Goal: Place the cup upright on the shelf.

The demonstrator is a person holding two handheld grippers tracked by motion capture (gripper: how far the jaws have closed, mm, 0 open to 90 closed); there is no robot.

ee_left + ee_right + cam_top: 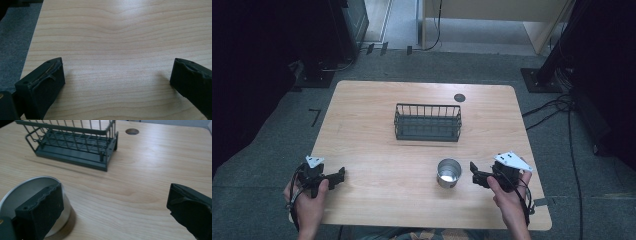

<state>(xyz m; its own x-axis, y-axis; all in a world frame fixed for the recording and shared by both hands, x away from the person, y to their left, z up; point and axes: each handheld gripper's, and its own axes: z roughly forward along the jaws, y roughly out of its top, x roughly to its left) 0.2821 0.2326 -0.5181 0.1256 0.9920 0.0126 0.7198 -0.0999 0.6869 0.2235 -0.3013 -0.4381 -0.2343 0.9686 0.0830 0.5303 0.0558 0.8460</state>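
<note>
Wooden table (377, 150), rack (427, 122) centred. Right tool (476, 175), jaws apart, sits just beside the cup (448, 172), nearer than the rack. Next, likely: close on its rim.

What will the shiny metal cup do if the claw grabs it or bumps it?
The metal cup looks thin-walled and empty, so it is probably light and stiff. Its smooth shiny side may be slippery, so the right claw could need a firm squeeze. It stands upright on the table and looks fairly squat, so a push would likely slide it; if tipped, its round side could roll.
</note>
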